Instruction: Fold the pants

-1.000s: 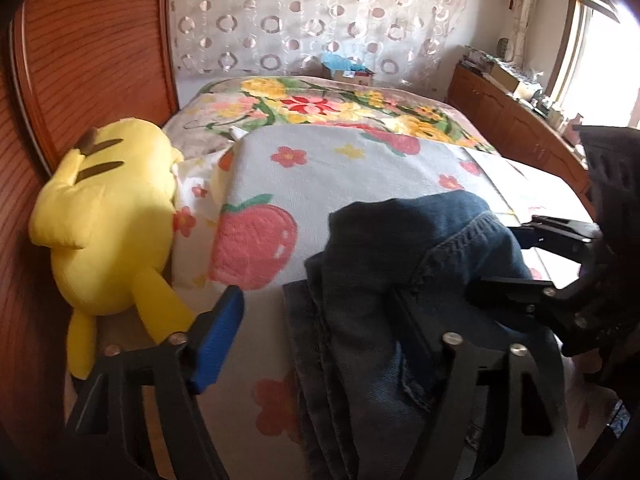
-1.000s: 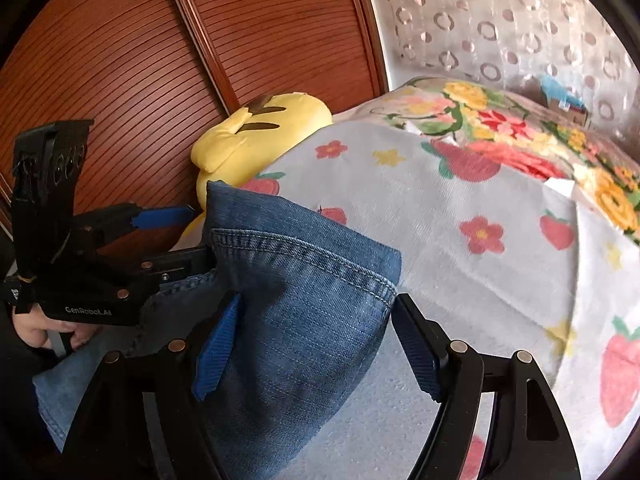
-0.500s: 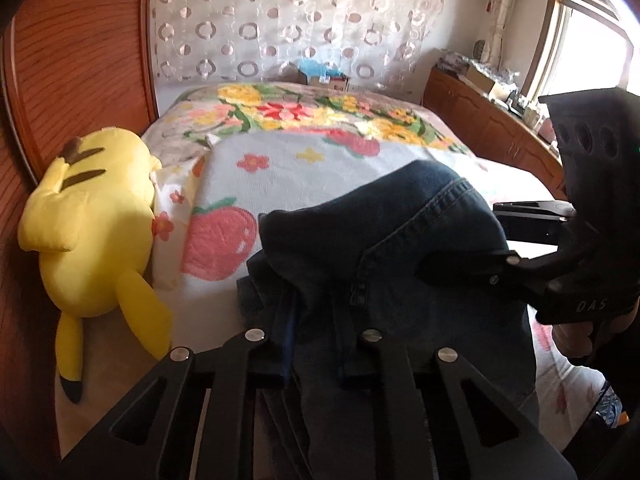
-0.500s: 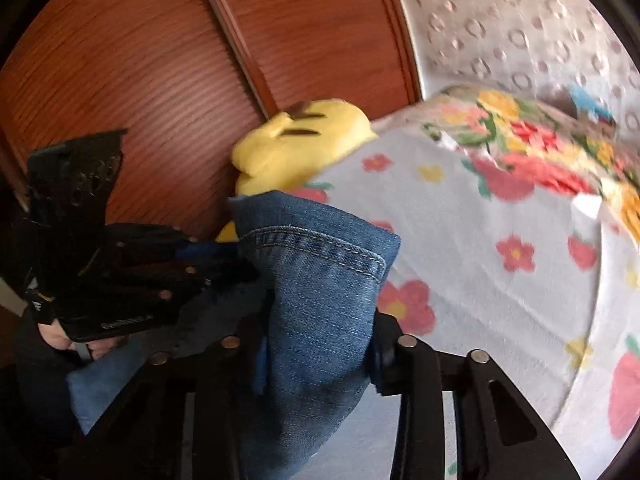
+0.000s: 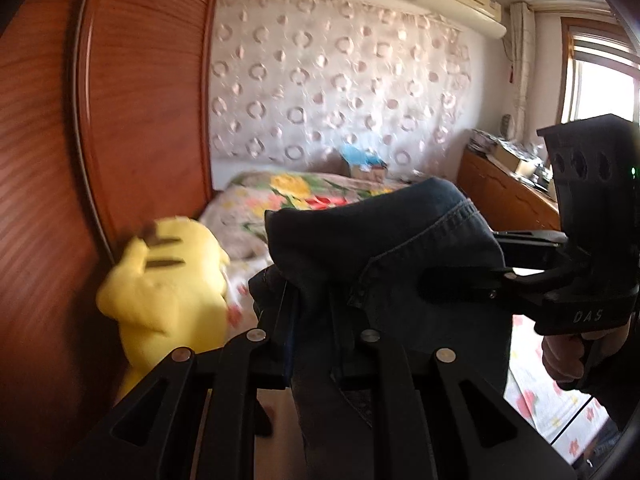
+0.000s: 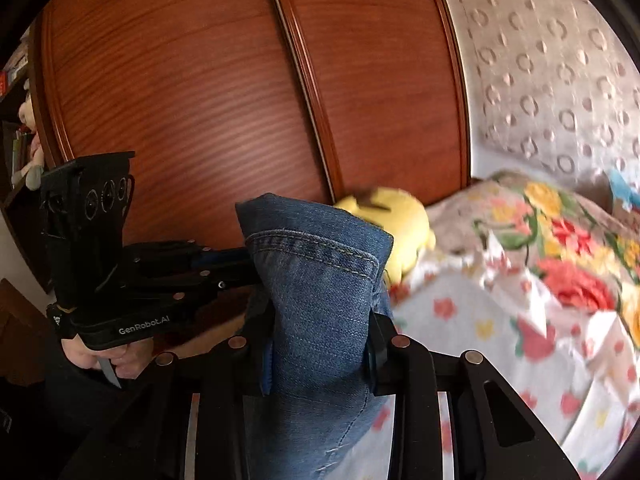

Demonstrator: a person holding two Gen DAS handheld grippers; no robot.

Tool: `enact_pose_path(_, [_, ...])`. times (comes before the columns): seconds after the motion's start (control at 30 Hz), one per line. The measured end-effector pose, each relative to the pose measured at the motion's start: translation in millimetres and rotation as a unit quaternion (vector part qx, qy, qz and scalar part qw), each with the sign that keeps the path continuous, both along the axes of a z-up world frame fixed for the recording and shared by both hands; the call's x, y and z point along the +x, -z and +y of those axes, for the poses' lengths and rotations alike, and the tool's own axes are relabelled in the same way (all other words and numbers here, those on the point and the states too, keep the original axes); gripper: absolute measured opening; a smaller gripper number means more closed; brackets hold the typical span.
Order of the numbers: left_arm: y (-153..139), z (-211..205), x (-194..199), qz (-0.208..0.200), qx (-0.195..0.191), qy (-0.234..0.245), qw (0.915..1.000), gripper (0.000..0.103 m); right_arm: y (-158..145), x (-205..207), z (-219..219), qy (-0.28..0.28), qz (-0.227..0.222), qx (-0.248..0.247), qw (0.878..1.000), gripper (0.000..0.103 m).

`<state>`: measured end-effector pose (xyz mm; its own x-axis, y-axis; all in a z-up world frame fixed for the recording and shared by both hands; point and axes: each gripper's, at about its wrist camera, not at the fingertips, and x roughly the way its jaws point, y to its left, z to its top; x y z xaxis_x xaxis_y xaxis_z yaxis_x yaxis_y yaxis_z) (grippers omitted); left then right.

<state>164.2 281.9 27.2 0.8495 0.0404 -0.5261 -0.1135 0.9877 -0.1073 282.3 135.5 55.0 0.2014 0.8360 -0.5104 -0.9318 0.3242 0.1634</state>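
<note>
The blue denim pants (image 5: 380, 240) hang lifted above the bed, one folded end bunched between my two grippers. My left gripper (image 5: 312, 336) is shut on the darker fabric edge at bottom centre of the left wrist view. In the right wrist view my right gripper (image 6: 320, 340) has its jaws closing, both pads pressing on the hemmed denim pants (image 6: 316, 280) between them. Each gripper shows in the other's view: the right gripper (image 5: 480, 258) pinches the cloth from the right, the left gripper (image 6: 236, 266) from the left. The lower part of the pants is hidden below the frames.
A yellow plush toy (image 5: 168, 280) lies against the wooden wardrobe panel (image 6: 200, 100) at the bed's left edge. The bed (image 6: 480, 320) has a floral and strawberry cover. A wooden cabinet (image 5: 508, 196) runs under the window at right. A person's hand (image 6: 92, 356) holds the left gripper.
Both grippers closed on the pants' end and lifted it off the bed. The cameras tilted up, so more of the wall and wardrobe shows and less of the bed.
</note>
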Motion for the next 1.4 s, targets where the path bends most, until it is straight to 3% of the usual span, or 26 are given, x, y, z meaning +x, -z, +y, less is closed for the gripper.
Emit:
enact_pose_path(0.17, [-2.7, 10.8, 45.2, 0.005, 0.022, -0.006, 0.9997, 0.015, 10.1, 40.1, 7.3, 0.019, -0.002, 0.021, 1.0, 0.033])
enact_pose_path(0.37, [18.0, 5.1, 93.4, 0.028, 0.029, 0.009, 0.9992, 0.015, 48.1, 96.2, 13.4, 0.054, 0.027, 0.028, 0.998, 0.032])
enact_pose_path(0.6, [40.4, -9.6, 111.2, 0.054, 0.035, 0.026, 0.9976, 0.015, 90.5, 141.4, 19.6, 0.092, 0.053, 0.003, 0.994, 0.032])
enact_pose_path(0.83, [76.7, -23.2, 112.1, 0.098, 0.016, 0.033, 0.9945, 0.015, 102.2, 177.5, 49.7, 0.143, 0.062, -0.058, 0.986, 0.049])
enact_pose_path(0.97, [93.5, -32.0, 111.2, 0.122, 0.011, 0.036, 0.9918, 0.015, 94.5, 182.9, 56.9, 0.172, 0.065, -0.083, 0.979, 0.057])
enact_pose_path(1.13, [103.7, -33.9, 111.2, 0.137, 0.011, 0.03, 0.9901, 0.015, 64.2, 164.7, 56.2, 0.203, 0.013, -0.101, 0.974, 0.061])
enact_pose_path(1.27, [115.1, -30.2, 112.5, 0.149, 0.014, 0.021, 0.9885, 0.015, 41.4, 130.6, 43.9, 0.211, -0.018, -0.081, 0.974, 0.061])
enact_pose_path(1.33, [119.6, -30.6, 111.3, 0.154, 0.012, 0.02, 0.9878, 0.015, 42.6, 120.9, 47.8, 0.19, -0.018, -0.077, 0.979, 0.047])
enact_pose_path(1.4, [122.0, -31.4, 109.6, 0.156, 0.011, 0.019, 0.9875, 0.015, 50.3, 113.3, 56.2, 0.174, -0.019, -0.09, 0.981, 0.044])
